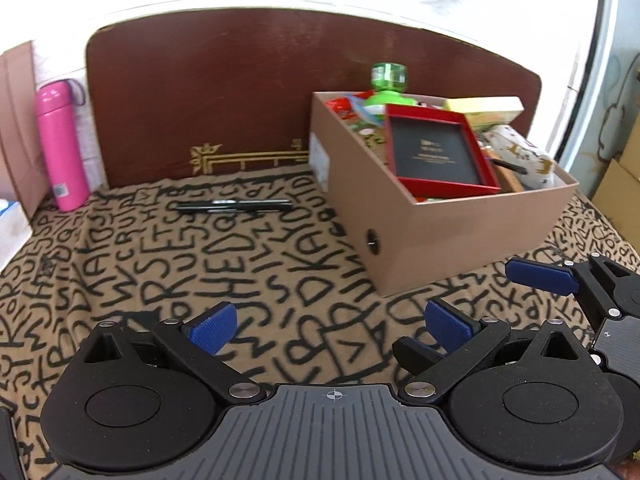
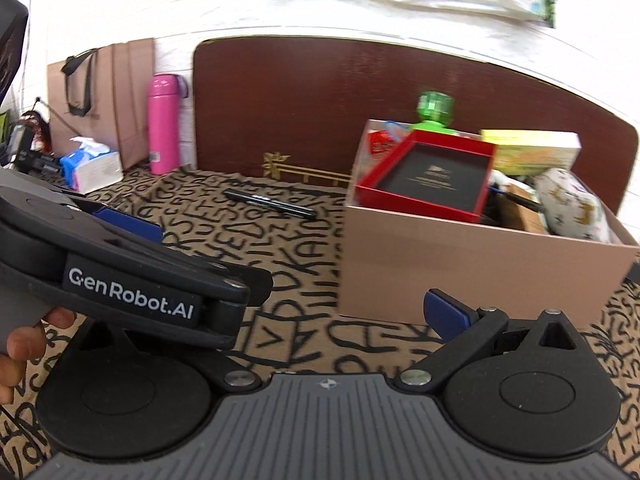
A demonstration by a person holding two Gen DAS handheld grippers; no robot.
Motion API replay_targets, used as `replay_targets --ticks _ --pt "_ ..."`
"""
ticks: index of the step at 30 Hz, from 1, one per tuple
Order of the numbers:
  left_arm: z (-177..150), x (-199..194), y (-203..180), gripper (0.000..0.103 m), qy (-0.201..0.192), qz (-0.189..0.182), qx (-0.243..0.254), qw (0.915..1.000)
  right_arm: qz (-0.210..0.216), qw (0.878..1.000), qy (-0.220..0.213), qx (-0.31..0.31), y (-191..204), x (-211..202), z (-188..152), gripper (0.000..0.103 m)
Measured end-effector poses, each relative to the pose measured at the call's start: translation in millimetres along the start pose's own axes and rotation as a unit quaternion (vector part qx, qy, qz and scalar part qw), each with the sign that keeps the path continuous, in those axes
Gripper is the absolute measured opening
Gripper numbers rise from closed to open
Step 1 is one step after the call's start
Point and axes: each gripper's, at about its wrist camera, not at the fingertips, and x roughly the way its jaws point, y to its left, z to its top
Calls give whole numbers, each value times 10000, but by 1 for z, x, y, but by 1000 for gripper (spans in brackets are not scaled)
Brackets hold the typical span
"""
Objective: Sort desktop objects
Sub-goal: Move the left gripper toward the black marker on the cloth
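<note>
A tan cardboard box (image 1: 460,232) stands at the right of a letter-printed brown cloth (image 1: 180,272) and is already piled high: a red-rimmed tray with a black inset (image 1: 438,152) leans across its top, beside a green-capped bottle (image 1: 388,80), a yellow carton (image 1: 486,108) and a white pouch with gold reindeer (image 1: 524,154). One item remains out on the cloth, a black pen (image 1: 236,205), lying flat near the dark wooden backboard (image 1: 240,92) and well apart from the box's left wall. The left gripper (image 1: 332,320) hovers low over the cloth with its blue pads spread wide and nothing between them; the right gripper (image 2: 296,300) hangs just beside it, its fingers likewise parted and empty, though the left tool hides one of them. A pink flask (image 1: 60,144) stands at the far left edge. The sorting looks nearly finished, with the pen the likely last pickup.
</note>
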Motion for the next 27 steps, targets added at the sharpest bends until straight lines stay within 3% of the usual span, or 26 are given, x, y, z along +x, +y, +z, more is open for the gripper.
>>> replay_targets --ticks 7,13,27 --pt "3 -4 54 103 -110 219 -540 9982 495 9977 -149 -449 29 24 16 103" --pt "12 18 95 103 -8 454 -850 9953 610 9958 -71 -686 49 62 31 102" --pt "45 85 146 103 176 210 -1036 9942 448 9920 -15 -1179 74 158 56 103"
